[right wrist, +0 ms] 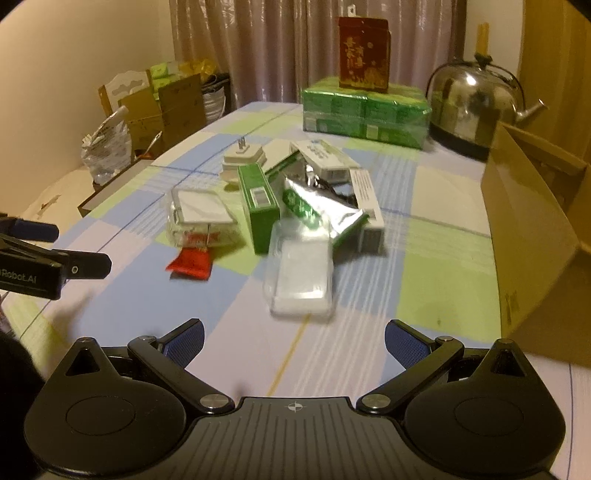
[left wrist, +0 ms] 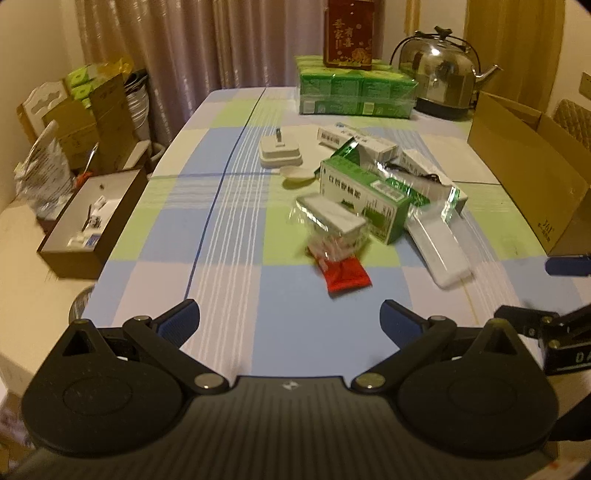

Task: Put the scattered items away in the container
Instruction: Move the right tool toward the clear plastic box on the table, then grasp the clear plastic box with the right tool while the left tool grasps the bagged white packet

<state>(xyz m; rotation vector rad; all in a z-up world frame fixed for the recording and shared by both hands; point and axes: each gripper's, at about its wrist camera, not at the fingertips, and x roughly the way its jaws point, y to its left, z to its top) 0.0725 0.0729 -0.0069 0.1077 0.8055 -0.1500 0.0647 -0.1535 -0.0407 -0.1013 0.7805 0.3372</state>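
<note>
Scattered items lie mid-table: a red sachet [left wrist: 347, 277] [right wrist: 190, 264], a clear-wrapped white box [left wrist: 334, 218] [right wrist: 201, 216], a green medicine box [left wrist: 364, 197] [right wrist: 258, 203], a clear plastic case [left wrist: 441, 245] [right wrist: 301, 277], a foil pack [right wrist: 325, 206], white cartons [left wrist: 356, 140] [right wrist: 365, 203] and a white plug adapter [left wrist: 279, 151] [right wrist: 242, 158]. An open cardboard box [left wrist: 524, 177] [right wrist: 532, 229] stands at the right edge. My left gripper [left wrist: 290, 321] is open and empty, short of the sachet. My right gripper [right wrist: 293, 341] is open and empty, just short of the clear case.
A checked cloth covers the table [left wrist: 229, 229]. At the back stand a wrapped green pack [left wrist: 354, 90] [right wrist: 365, 110] with a red box [left wrist: 349, 35] on top and a steel kettle [left wrist: 441, 74] [right wrist: 476, 103]. A brown tray [left wrist: 92, 221] and bags sit off the left edge.
</note>
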